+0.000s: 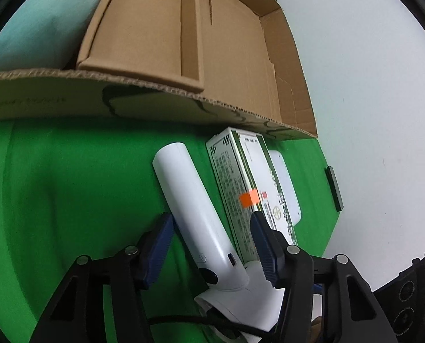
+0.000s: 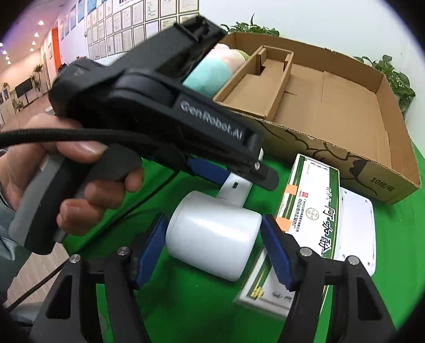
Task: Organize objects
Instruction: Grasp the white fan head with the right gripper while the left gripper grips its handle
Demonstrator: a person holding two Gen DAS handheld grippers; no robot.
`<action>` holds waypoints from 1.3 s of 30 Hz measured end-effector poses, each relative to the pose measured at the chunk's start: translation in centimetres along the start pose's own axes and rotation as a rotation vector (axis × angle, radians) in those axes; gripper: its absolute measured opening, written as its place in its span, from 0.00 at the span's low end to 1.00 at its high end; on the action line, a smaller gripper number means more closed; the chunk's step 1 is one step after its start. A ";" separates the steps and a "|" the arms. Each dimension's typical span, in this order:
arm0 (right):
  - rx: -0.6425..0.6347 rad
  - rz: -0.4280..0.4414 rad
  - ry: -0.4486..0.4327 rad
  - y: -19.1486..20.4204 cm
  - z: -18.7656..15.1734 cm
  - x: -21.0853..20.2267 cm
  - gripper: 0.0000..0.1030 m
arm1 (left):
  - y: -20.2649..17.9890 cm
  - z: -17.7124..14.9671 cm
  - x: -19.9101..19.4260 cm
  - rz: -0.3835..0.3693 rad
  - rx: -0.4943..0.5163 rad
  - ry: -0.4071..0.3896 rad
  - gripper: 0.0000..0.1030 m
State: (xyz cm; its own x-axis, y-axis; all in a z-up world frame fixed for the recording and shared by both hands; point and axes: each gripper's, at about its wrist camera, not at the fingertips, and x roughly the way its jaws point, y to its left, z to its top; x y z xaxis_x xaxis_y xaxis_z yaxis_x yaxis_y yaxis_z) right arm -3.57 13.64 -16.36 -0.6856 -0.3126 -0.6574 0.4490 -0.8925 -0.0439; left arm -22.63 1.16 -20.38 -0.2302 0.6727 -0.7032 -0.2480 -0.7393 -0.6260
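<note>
A white hair dryer lies on the green cloth; its handle [image 1: 195, 200] points toward the cardboard box [image 1: 184, 43] and its barrel [image 2: 212, 237] faces the right wrist view. My left gripper [image 1: 209, 228] is open, its blue pads on either side of the handle near the barrel. My right gripper [image 2: 212, 237] is open, its pads flanking the barrel. A green and white medicine carton [image 1: 249, 188] lies beside the dryer, partly on a flat white device [image 2: 355, 223]. The left gripper's body [image 2: 155, 108] and the hand holding it fill the left of the right wrist view.
The open cardboard box [image 2: 341, 108] with an inner cardboard divider [image 2: 258, 85] stands at the far edge of the green cloth [image 1: 69, 200]. A soft mint and pink toy [image 2: 212, 71] lies beside the box. A small black bar [image 1: 334, 188] lies at the cloth's right edge.
</note>
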 end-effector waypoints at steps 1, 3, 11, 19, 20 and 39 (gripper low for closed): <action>-0.011 0.008 -0.004 0.2 -0.1 -0.3 0.63 | 0.1 -0.3 -0.3 0.002 -0.006 0.001 0.52; -0.018 0.031 -0.006 0.4 -0.2 -0.6 0.62 | 0.1 -0.9 -0.7 -0.007 -0.015 0.006 0.51; 0.007 0.034 0.017 -0.3 -0.9 -1.3 0.62 | 0.4 -0.9 -2.0 -0.022 -0.038 -0.006 0.51; 0.028 0.000 0.030 -0.2 -0.5 -1.1 0.59 | 0.7 -0.8 -2.1 -0.033 -0.045 0.009 0.52; 0.035 -0.001 0.033 -0.3 -0.4 -1.2 0.59 | 0.6 -0.9 -2.2 -0.031 -0.041 0.008 0.51; 0.257 0.049 -0.018 -2.7 -0.8 -2.7 0.55 | 0.3 -2.2 -4.8 -0.052 -0.035 0.024 0.35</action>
State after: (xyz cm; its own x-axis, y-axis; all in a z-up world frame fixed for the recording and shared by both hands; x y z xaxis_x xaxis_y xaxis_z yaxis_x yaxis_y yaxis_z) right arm -2.45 17.22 -15.06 -0.6778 -0.3610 -0.6405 0.3229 -0.9288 0.1818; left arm -19.55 -2.35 -17.92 -0.1955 0.7093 -0.6772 -0.2262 -0.7045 -0.6726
